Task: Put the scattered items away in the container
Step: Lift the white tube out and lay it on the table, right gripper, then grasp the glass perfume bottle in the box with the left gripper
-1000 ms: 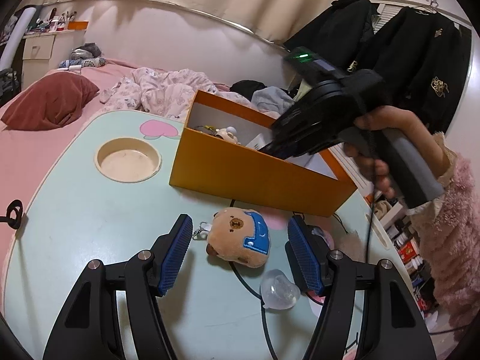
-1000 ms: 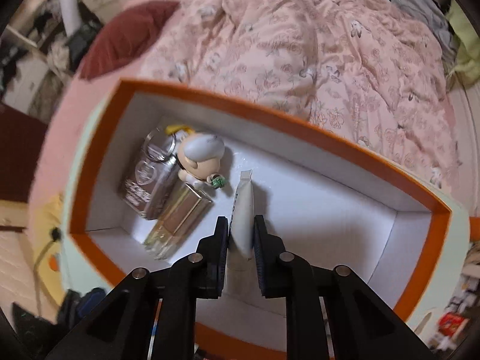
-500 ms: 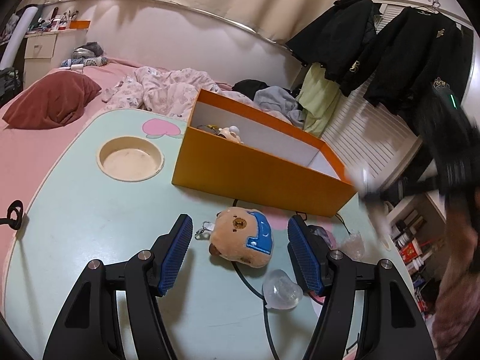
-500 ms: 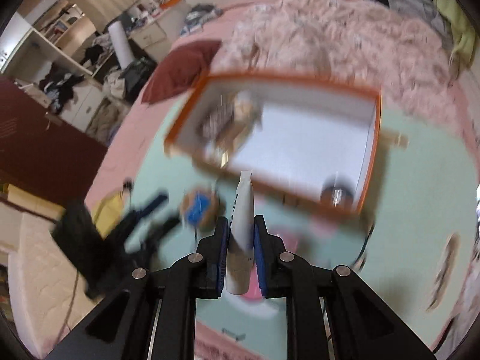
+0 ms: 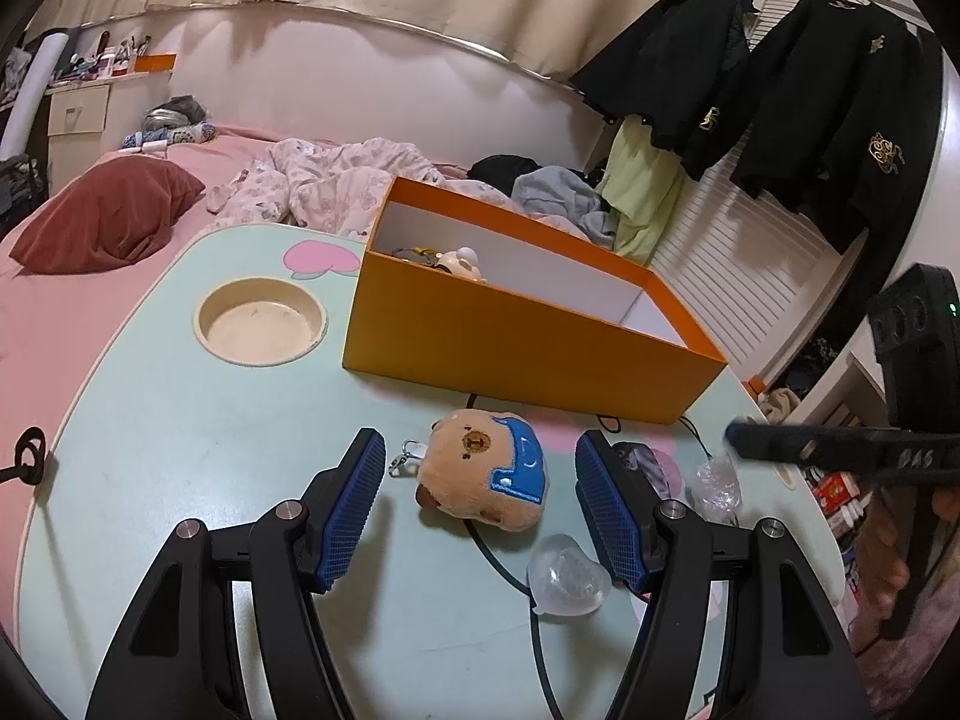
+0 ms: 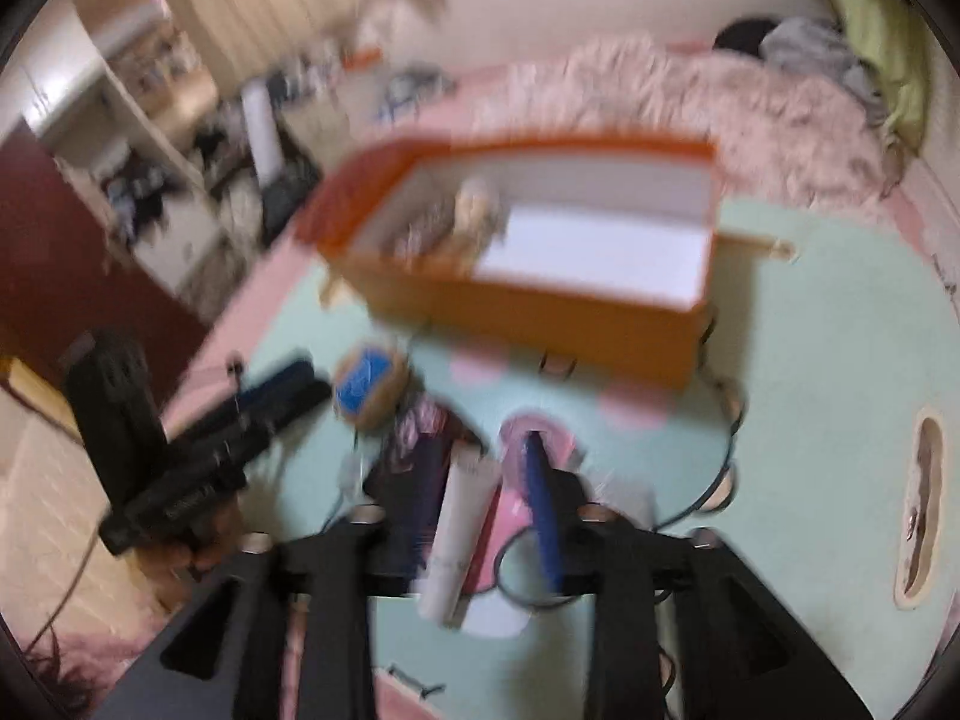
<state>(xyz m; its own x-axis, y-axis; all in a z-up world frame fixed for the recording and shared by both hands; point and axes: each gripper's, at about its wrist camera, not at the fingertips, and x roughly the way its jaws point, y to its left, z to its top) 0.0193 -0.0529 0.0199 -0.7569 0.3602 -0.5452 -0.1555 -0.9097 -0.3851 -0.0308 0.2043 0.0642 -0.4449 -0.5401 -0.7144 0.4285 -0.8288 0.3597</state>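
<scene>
Moved: my right gripper (image 6: 480,480) has swung back from above the orange box (image 5: 516,348) to low over the near side of the tabletop (image 5: 180,420), and the white tube (image 6: 459,528) it carried has come with it instead of staying inside.
Meaning for the task: as I read it, the tube has not been put away; it sits outside the box, so that step remains to be done.
Right fingers: opening at this moment, the blue pads (image 6: 543,510) drawing apart, with the tube leaning loose between them, nearer the left pad. The blur keeps me from saying whether it touches either pad.
Left fingers: my left gripper (image 5: 480,504) has not shifted; its fingers stand apart on either side of the bear plush (image 5: 486,480), which lies on the tabletop untouched by either pad.
Box: it stands at the far side of the tabletop, with a small figurine (image 5: 462,261) and a keyring showing at its left end, and the right end bare and white.
Left to tidy: the plush, a clear plastic shell (image 5: 567,582) just beside my right-hand pad, a crumpled wrapper (image 5: 714,480) and a dark pouch (image 5: 642,462) beyond it.
</scene>
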